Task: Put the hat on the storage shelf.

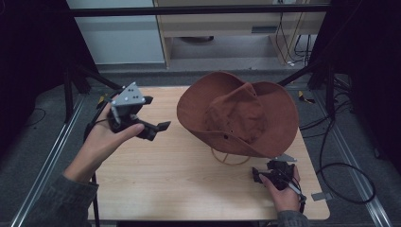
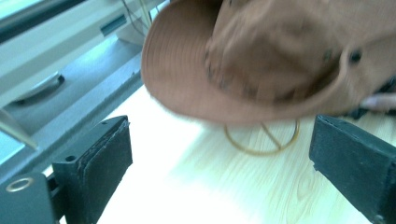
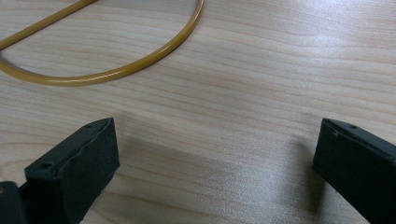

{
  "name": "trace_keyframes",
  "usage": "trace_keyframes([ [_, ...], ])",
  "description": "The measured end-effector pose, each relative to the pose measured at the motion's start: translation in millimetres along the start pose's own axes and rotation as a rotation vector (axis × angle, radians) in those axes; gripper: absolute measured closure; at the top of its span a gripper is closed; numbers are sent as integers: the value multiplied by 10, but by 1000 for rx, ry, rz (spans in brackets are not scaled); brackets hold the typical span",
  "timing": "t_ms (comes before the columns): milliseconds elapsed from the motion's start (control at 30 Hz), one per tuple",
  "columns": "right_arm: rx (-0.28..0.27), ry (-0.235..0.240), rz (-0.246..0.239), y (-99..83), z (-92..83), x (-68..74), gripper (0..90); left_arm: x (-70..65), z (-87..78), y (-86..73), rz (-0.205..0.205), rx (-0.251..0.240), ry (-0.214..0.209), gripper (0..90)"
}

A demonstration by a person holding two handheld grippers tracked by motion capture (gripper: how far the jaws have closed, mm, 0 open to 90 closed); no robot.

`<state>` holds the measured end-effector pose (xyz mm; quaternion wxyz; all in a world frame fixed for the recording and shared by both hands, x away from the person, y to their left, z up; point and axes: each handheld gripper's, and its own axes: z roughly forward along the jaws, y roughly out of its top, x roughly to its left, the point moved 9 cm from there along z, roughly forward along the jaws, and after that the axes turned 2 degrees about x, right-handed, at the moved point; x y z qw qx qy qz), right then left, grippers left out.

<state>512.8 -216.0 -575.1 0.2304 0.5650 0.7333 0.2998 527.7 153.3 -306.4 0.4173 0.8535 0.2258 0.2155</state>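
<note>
A brown wide-brimmed hat (image 1: 239,113) sits tilted on a thin yellow wire stand (image 1: 230,158) at the middle right of the wooden table (image 1: 189,189). My left gripper (image 1: 158,112) is held above the table's left side, apart from the hat, open and with nothing between its fingers. In the left gripper view the hat (image 2: 261,51) and the stand's ring (image 2: 261,150) lie ahead of the open left gripper (image 2: 219,163). My right gripper (image 1: 262,171) rests low by the hat's near brim, open. The right gripper (image 3: 215,163) faces bare wood, with the ring (image 3: 116,72) ahead.
A pale cabinet (image 1: 227,28) stands beyond the table's far edge. Black cables (image 1: 345,175) loop on the floor to the right. Metal rails (image 1: 47,156) run along both sides. A small grey plate (image 1: 321,195) lies at the table's near right corner.
</note>
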Motion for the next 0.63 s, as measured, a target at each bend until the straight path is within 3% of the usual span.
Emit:
trace_keyframes([
  [133,0,0,0,0,0,0,4,-2,8,-401,-44,20,6,50],
  [233,1,-2,2,-1,-1,0,4,-7,46,-703,-55,55,13,50],
  [433,1,-3,2,-1,-1,1,4,-39,181,-1241,-121,99,27,51],
  [633,1,-3,3,-1,-2,0,4,-21,365,-1790,-156,169,74,54],
])
